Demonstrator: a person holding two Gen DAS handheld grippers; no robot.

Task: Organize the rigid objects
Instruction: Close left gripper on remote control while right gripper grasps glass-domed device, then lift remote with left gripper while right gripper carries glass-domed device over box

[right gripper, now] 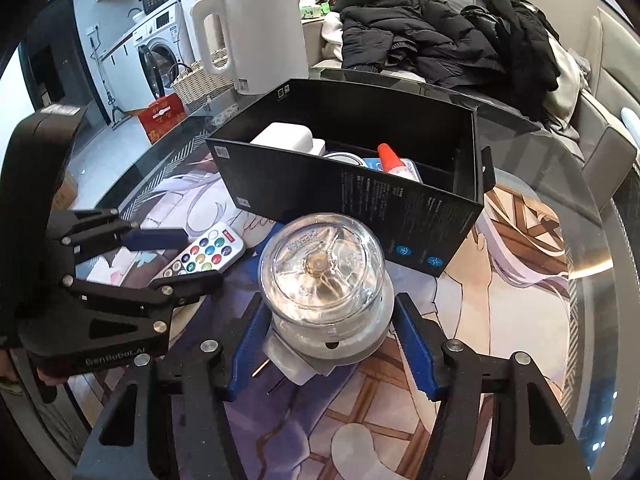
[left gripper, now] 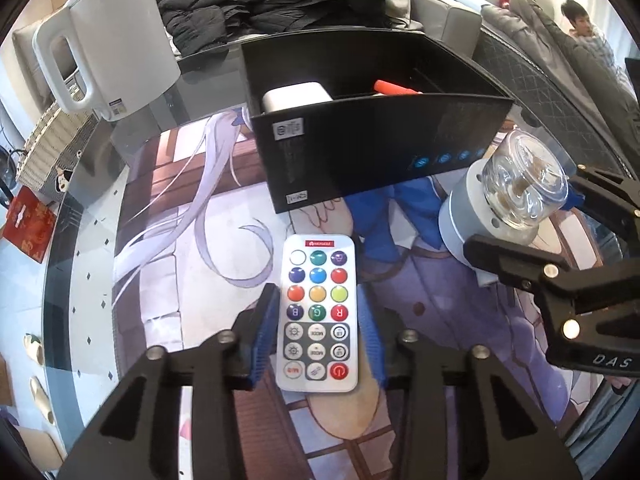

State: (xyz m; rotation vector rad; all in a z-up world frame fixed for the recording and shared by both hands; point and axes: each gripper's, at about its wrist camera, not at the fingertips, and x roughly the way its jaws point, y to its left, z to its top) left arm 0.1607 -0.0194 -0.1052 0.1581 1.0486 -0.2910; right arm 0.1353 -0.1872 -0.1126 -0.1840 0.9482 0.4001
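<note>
A white remote (left gripper: 318, 312) with coloured buttons lies on the printed mat, and my left gripper (left gripper: 317, 294) is shut on its long sides. From the right wrist view the remote (right gripper: 204, 258) shows between those black fingers. A clear-domed plug-in device (right gripper: 324, 272) with a grey base and metal prongs sits between the blue pads of my right gripper (right gripper: 330, 302), which lie against the base on both sides. The same device (left gripper: 520, 184) appears at the right of the left wrist view. Behind both stands an open black box (right gripper: 360, 196) holding a white block (right gripper: 286, 138) and an orange-capped tube (right gripper: 388, 156).
A white kettle (right gripper: 260, 32) stands behind the box at the left, with a wicker basket (right gripper: 200, 80) beside it. Dark jackets (right gripper: 440, 32) are piled on the sofa beyond. The round glass table's edge (right gripper: 588, 264) curves close on the right. A person (left gripper: 580, 20) is at the far right.
</note>
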